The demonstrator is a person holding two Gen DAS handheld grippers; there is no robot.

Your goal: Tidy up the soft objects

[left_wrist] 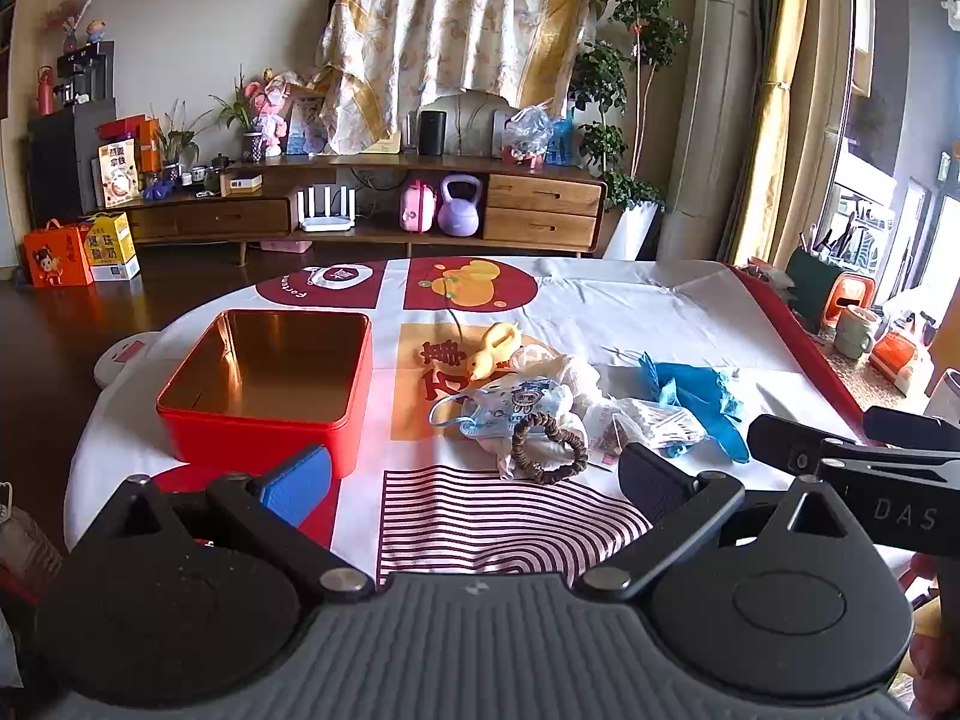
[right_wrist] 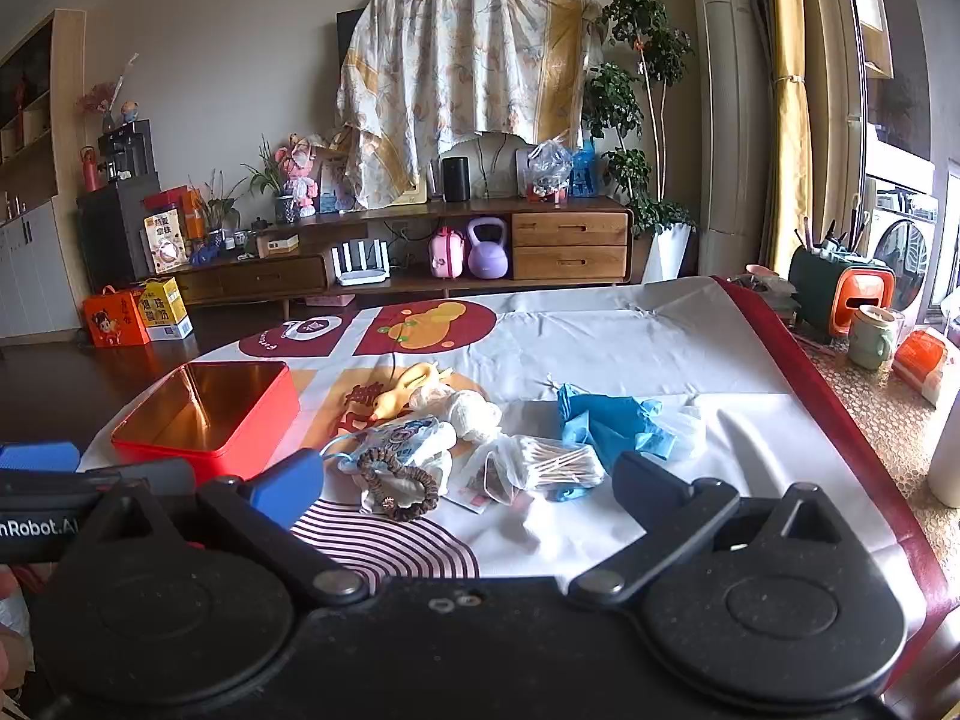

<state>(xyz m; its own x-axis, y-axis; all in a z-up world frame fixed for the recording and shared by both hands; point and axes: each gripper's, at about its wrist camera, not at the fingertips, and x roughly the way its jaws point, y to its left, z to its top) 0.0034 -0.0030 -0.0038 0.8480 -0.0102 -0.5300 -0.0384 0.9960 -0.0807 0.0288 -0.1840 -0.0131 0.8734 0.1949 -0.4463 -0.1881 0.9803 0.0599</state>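
Note:
An open red tin box [left_wrist: 264, 396] [right_wrist: 207, 414] with a gold inside stands empty on the patterned tablecloth [left_wrist: 600, 312] [right_wrist: 600, 336]. Right of it lies a heap of soft items: a yellow rubber duck [left_wrist: 493, 351] [right_wrist: 408, 390], a printed face mask [left_wrist: 510, 405] [right_wrist: 396, 441], a brown bead bracelet [left_wrist: 549, 447] [right_wrist: 399, 486], a bag of cotton swabs [left_wrist: 657, 423] [right_wrist: 552, 462] and blue gloves [left_wrist: 699, 399] [right_wrist: 609, 423]. My left gripper [left_wrist: 477, 480] hangs open just short of the heap. My right gripper [right_wrist: 471, 489] is open too, near the swabs, holding nothing.
A wooden TV cabinet [left_wrist: 372, 204] [right_wrist: 420, 252] with a draped cloth stands across the dark floor. On the right a side counter holds a green mug [left_wrist: 855, 330] [right_wrist: 870, 336], an orange holder and a pen stand. The right gripper's finger [left_wrist: 840, 450] shows in the left wrist view.

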